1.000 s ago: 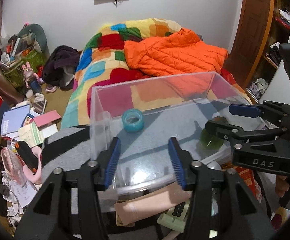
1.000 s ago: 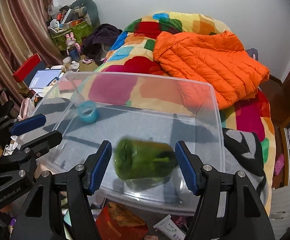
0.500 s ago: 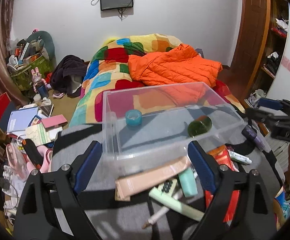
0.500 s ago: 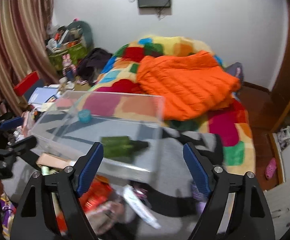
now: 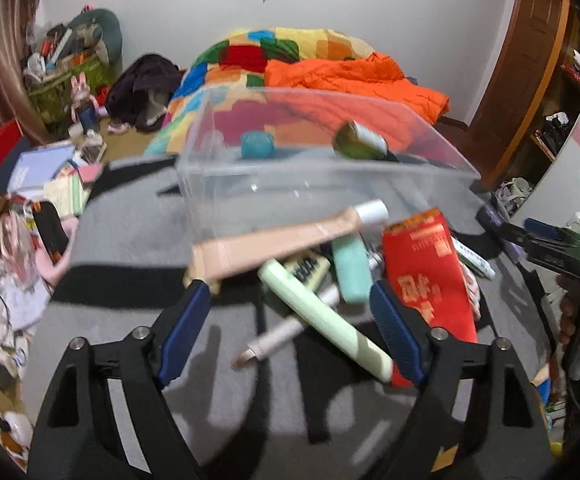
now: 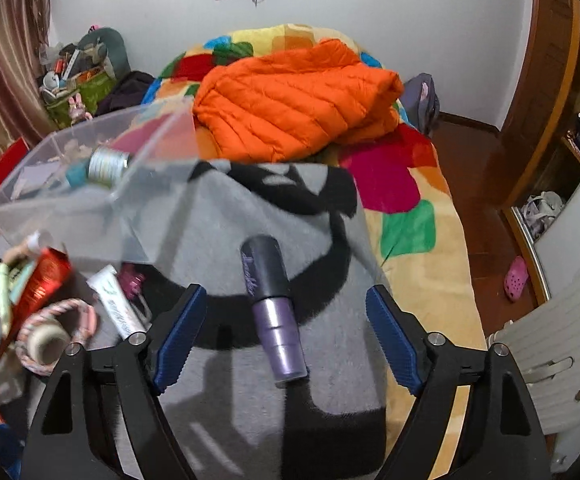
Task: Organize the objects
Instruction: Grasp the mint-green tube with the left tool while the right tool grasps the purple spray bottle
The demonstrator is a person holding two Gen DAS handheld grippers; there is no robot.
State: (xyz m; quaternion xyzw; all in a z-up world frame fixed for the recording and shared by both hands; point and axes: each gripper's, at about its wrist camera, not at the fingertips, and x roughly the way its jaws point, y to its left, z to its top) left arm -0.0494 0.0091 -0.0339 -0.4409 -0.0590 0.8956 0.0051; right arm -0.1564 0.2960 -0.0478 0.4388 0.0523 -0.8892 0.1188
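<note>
While both tongs gape released, the right tongs [image 6: 281, 344] straddle a purple bottle [image 6: 271, 308]; the clear bin [image 5: 322, 168] sits at twelve o'clock of the left tongs [image 5: 290, 332].

Clear plastic bin [image 5: 322, 184] holding a teal tape roll [image 5: 256, 144] and dark green bottle [image 5: 360, 146] with a pale label. Blanket [image 6: 249, 360] is grey with black bands. Purple bottle [image 6: 271, 304]: dark cap end with script lettering, lilac metallic lower part. Red packet [image 5: 426, 276] with gold characters. Mint green tube [image 5: 326, 316], beige-pink flat tube [image 5: 273, 240] with white cap. Orange quilted jacket [image 6: 298, 96]. Bed quilt [image 6: 406, 184] in multicolour blocks. Both claws black with blue pads [image 6: 179, 338].
</note>
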